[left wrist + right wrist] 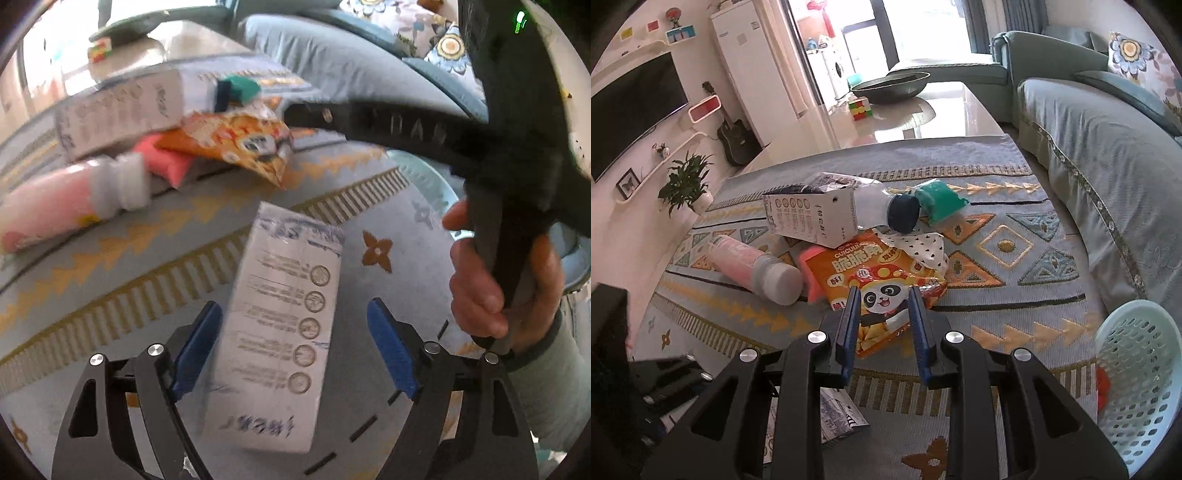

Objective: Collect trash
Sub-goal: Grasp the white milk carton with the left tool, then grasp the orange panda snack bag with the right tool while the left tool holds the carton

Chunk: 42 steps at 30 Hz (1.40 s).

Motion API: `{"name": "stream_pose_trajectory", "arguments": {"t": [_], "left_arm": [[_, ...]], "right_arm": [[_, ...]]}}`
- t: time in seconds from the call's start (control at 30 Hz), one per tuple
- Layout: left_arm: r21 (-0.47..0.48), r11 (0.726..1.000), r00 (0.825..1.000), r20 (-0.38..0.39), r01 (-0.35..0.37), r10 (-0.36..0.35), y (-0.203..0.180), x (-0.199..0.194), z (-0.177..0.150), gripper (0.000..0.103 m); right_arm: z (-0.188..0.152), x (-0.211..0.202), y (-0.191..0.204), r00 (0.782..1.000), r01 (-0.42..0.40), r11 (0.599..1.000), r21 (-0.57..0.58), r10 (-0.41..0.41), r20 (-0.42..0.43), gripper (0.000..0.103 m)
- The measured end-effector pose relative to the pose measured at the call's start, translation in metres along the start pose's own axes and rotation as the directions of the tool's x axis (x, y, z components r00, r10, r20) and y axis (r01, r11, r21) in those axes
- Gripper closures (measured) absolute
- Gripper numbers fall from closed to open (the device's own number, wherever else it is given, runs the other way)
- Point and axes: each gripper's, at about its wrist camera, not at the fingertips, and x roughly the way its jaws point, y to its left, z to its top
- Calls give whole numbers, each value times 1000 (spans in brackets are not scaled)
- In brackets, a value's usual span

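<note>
In the left wrist view my left gripper [293,314] is open, its blue pads on either side of a white carton [284,325] lying on the patterned cloth, not touching it. Behind lie another white carton [118,110], a pink bottle [70,199], an orange snack bag [243,136] and a green cup [242,88]. In the right wrist view my right gripper [882,295] hovers with its pads narrowly apart around the near end of the orange panda snack bag [879,273]. The pink bottle [753,266], white carton [812,214], dark-capped bottle [886,206] and green cup [938,203] lie beyond.
A pale blue perforated basket [1141,376] stands at the right edge of the cloth-covered table [1015,258]. A grey sofa [1108,147] runs along the right. A dark bowl [890,85] and a colour cube [860,107] sit at the table's far end. The right hand and its gripper handle [498,277] cross the left view.
</note>
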Motion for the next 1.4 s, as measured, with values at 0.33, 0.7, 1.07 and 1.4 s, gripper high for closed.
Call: {"name": "stream_pose_trajectory", "arguments": {"t": [0.33,0.7,1.07,1.4], "left_arm": [[-35,986,983,80,-165,167,0,3,-3,46],[-266,951,947,230,-158,222,45,-61,-21,46],[-283,946,935,268,-155,233,51,-69,-25,46],[-265,955,929,303,-131,212,46,-71,-20,46]], "right_arm": [[-2,5,6,999,-30,999,-14,30,18,53],[-7,21,29,1000,-18,996,-87,17,-4,40],[-11,56,45,987,155,974,-166,-159,-12,39],[-12,43,34,988,156,981,-117,-157,7,96]]}}
